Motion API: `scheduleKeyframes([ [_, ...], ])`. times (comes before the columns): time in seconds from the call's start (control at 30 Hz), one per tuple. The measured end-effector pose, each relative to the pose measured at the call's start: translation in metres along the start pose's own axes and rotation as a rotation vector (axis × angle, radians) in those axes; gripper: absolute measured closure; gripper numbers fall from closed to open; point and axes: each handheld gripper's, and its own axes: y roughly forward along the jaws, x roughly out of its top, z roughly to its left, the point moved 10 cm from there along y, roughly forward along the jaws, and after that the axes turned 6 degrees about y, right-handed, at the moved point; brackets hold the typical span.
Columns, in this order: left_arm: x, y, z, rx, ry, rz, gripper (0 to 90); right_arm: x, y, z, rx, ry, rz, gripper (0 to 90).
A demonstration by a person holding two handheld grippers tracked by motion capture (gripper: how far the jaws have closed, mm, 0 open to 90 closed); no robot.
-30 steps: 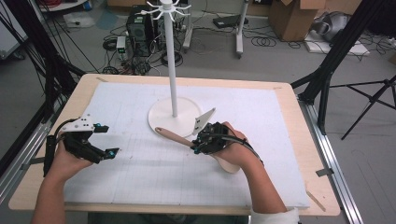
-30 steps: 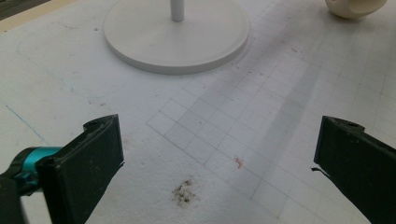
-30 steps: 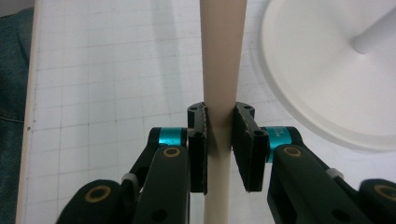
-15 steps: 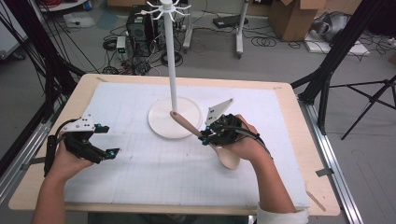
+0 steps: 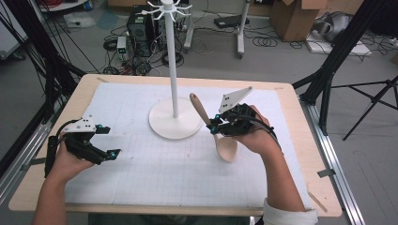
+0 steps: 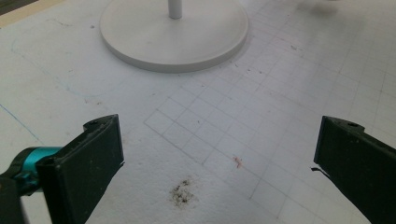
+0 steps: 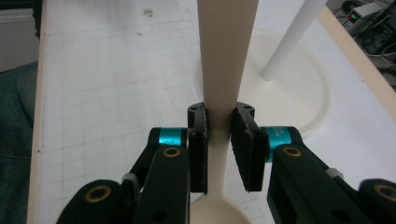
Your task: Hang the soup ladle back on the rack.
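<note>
A pale wooden spoon (image 5: 220, 136) is lifted off the white mat, handle tip up toward the stand, bowl low and toward the person. My right gripper (image 5: 217, 125) is shut on its handle; in the right gripper view the handle (image 7: 225, 56) runs up between the two pads (image 7: 198, 142). A white stand (image 5: 172, 70) with hooks at its top rises from a round base (image 5: 164, 126) just left of the spoon. My left gripper (image 5: 105, 141) rests low at the mat's left, open, with nothing between its fingers (image 6: 91, 158). The stand's base (image 6: 187, 42) lies ahead of it.
A white gridded mat (image 5: 155, 173) covers the wooden table (image 5: 324, 187). Black frame legs (image 5: 338, 56) stand at the table's right and left. Cables, boxes and equipment lie on the floor beyond the far edge.
My right gripper has risen and shifted right with the spoon, whose handle now stands steeper and clear of the stand's base. The left gripper has stayed put.
</note>
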Motion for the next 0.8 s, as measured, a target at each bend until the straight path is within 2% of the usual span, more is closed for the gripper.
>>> scheduleKeyframes([
  [0.4,0.0,0.001,0.0,0.0,0.0,0.001,1.7,0.026,-0.028,-0.017,-0.01,0.011,-0.012,76.8],
  [0.8,-0.001,0.0,0.0,-0.002,0.002,0.005,1.7,0.05,-0.043,-0.031,-0.005,0.018,-0.025,76.8],
])
